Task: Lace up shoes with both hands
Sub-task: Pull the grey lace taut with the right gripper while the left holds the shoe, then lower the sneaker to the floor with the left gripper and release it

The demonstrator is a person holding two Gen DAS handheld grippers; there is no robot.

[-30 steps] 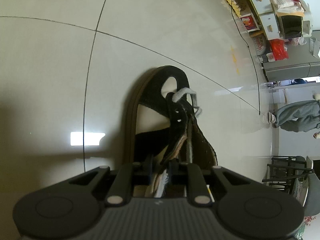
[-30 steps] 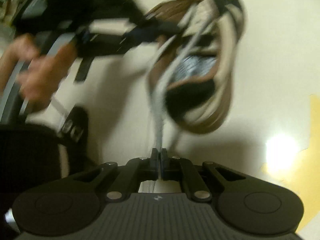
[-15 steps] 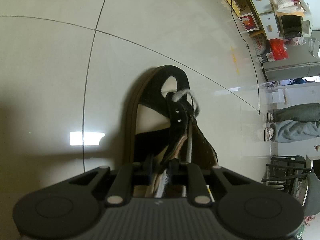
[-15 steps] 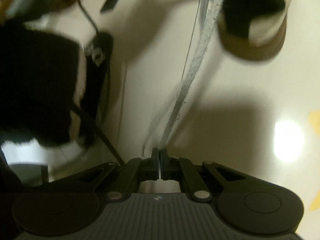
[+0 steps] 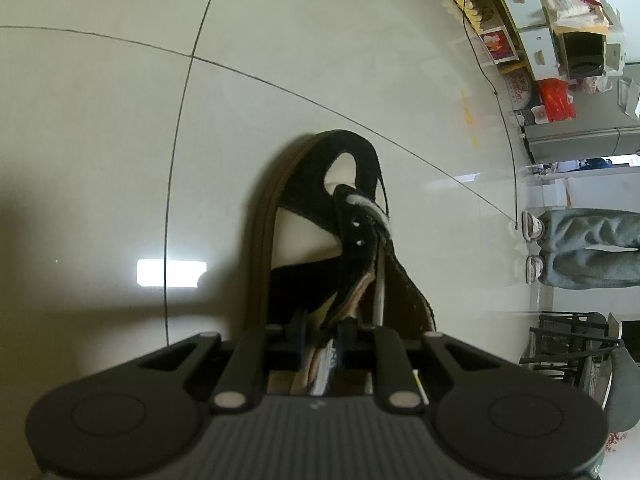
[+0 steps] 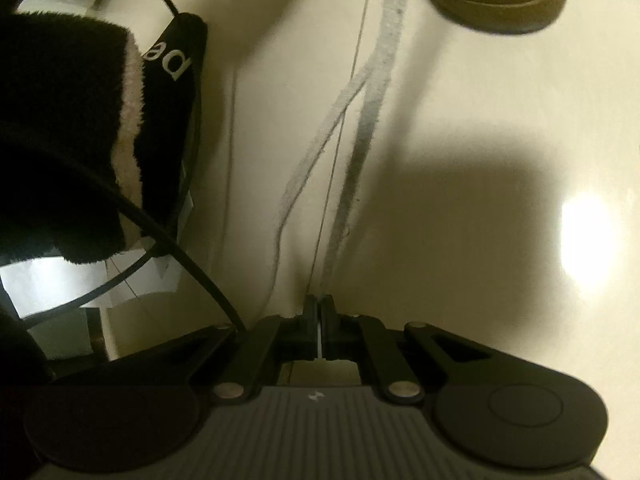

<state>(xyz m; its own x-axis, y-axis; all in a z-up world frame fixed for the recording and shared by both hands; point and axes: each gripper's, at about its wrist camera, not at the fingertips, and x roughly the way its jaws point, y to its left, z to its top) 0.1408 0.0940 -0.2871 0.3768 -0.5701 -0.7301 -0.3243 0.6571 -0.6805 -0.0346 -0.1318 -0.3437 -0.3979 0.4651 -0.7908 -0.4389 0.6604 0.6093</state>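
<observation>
In the left wrist view a black-and-white shoe point(image 5: 304, 208) with a brown sole hangs over the tiled floor, toe pointing away. My left gripper point(image 5: 320, 344) is shut on its black eyelet flap and tongue. A white lace point(image 5: 374, 210) crosses the eyelets nearest the toe and lies flat. In the right wrist view my right gripper point(image 6: 320, 316) is shut on the white lace point(image 6: 384, 60), which runs stretched up to the shoe's heel point(image 6: 500, 12) at the top edge. A second strand of lace point(image 6: 316, 152) hangs slack beside it.
A person's legs in grey trousers point(image 5: 592, 252) stand at the right, with black chairs point(image 5: 572, 340) below and cluttered shelves point(image 5: 560, 40) above. In the right wrist view a fuzzy black sleeve point(image 6: 60, 120), a lettered black strap point(image 6: 176, 60) and a black cable point(image 6: 192, 268) fill the left.
My right gripper has drawn down and away from the shoe with the lace in it. The lace loop at the toe eyelets has pulled flat. The left gripper has stayed still.
</observation>
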